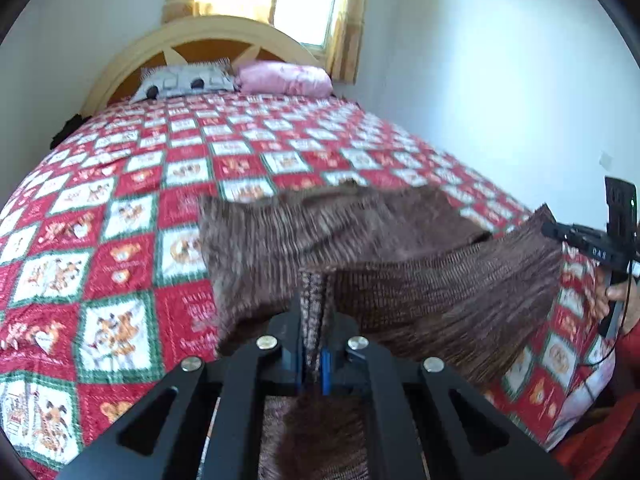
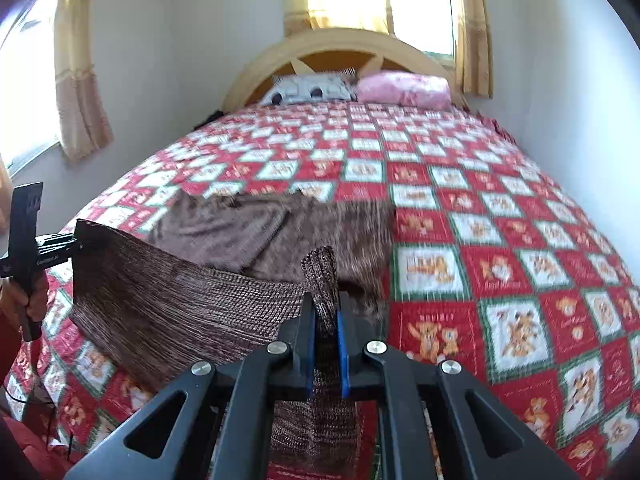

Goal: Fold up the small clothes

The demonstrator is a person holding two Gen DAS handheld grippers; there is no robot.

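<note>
With 2 pillows behind, L gripper & R gripper jaws each clench 1 brown garment.

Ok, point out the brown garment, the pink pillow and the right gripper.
brown garment (image 2: 168, 312), right wrist view, lifted near edge.
pink pillow (image 2: 404, 88), right wrist view, its middle.
right gripper (image 2: 325, 316), right wrist view, between its fingertips.

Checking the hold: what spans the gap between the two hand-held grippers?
A lifted edge of the brown knitted garment spans it, pinched at both ends, shown in both wrist views.
</note>
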